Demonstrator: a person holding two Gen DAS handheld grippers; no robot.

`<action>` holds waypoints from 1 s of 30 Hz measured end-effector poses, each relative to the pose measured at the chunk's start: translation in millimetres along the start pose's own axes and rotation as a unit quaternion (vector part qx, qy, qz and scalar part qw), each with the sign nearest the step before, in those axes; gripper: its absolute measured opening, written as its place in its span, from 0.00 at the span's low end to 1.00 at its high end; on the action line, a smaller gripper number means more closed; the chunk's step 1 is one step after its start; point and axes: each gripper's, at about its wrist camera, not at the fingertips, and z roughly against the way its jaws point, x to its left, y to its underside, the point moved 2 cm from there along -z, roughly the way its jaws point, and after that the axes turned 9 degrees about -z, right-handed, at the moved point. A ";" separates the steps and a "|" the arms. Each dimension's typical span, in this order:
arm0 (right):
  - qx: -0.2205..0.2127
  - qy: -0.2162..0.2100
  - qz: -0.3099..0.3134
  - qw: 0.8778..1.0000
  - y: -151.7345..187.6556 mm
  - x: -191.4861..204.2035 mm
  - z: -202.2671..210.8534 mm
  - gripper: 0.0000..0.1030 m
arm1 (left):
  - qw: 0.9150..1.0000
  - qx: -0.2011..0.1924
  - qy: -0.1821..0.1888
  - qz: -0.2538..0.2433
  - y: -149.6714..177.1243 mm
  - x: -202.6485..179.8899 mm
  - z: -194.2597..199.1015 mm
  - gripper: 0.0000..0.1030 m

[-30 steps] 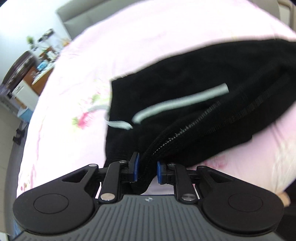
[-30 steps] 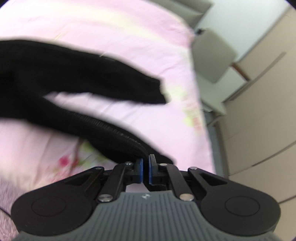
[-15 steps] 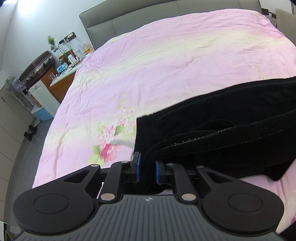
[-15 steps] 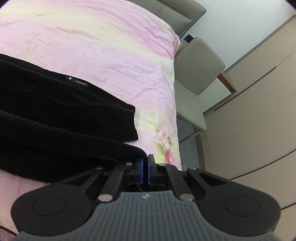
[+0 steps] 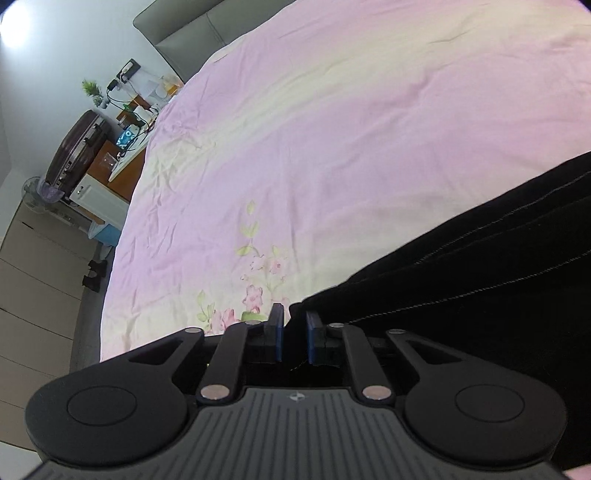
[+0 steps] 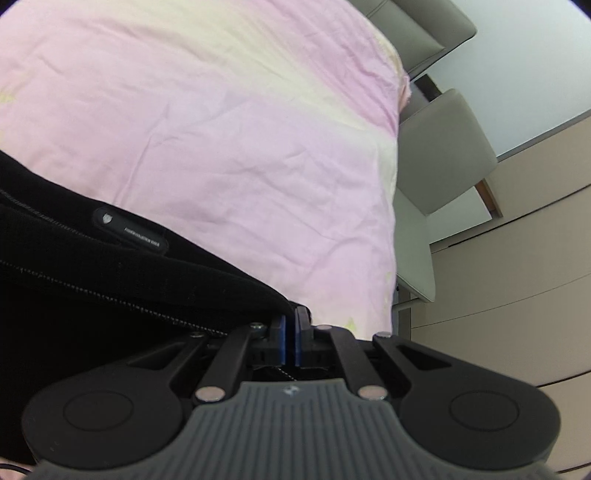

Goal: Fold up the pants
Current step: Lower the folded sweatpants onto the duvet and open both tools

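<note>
Black pants (image 5: 461,280) lie folded in layers on the pink flowered bed cover (image 5: 332,129), filling the lower right of the left wrist view. My left gripper (image 5: 294,321) grips a corner of the fabric, and its jaws are closing on the cloth between the blue pads. In the right wrist view the pants (image 6: 110,288) fill the lower left, with a small label (image 6: 131,230) on the top layer. My right gripper (image 6: 290,325) is shut on the pants' edge at their right corner, low over the bed cover (image 6: 221,110).
A grey headboard (image 5: 184,26) and a cluttered bedside table (image 5: 125,122) stand beyond the bed on the left. A grey chair (image 6: 443,155) and beige wardrobe doors (image 6: 517,277) are just past the bed's right edge.
Both grippers carried the pants across the bed and lower. The held layer now lies over the lower one, and the white drawstring is no longer in sight.
</note>
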 end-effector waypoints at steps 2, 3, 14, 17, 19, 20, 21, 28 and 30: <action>0.014 0.002 0.007 1.000 -6.0 9.0 -22.8 0.00 | 0.998 0.019 -0.063 -0.006 -2.0 4.2 -23.8 0.00; 0.021 -0.004 0.007 1.000 -7.1 13.0 -32.3 0.00 | 0.998 0.028 -0.052 0.004 -0.3 9.5 -34.7 0.00; 0.045 0.012 0.049 0.998 0.2 45.0 -66.1 0.00 | 0.983 -0.033 0.152 0.097 39.2 63.0 -28.5 0.55; 0.039 0.021 0.046 0.998 0.6 43.0 -58.7 0.00 | 0.972 -0.018 0.186 0.143 51.3 71.3 -36.5 0.65; 0.038 0.026 0.047 0.998 0.4 42.4 -53.8 0.00 | 0.967 -0.006 0.185 0.176 60.3 73.3 -45.8 0.74; 0.037 0.030 0.048 0.998 -0.1 41.8 -51.2 0.00 | 0.961 0.001 0.196 0.194 63.0 73.7 -52.3 0.75; 0.036 0.032 0.047 0.998 -1.2 40.8 -48.7 0.00 | 0.952 0.006 0.217 0.216 66.6 72.9 -57.8 0.75; 0.033 0.052 0.053 0.997 -0.3 39.5 -32.3 0.00 | 0.947 0.006 0.197 0.253 63.3 57.2 -53.6 0.50; 0.027 0.056 0.052 0.997 -0.2 37.5 -26.7 0.00 | 0.951 0.003 0.180 0.251 61.0 57.4 -41.2 0.35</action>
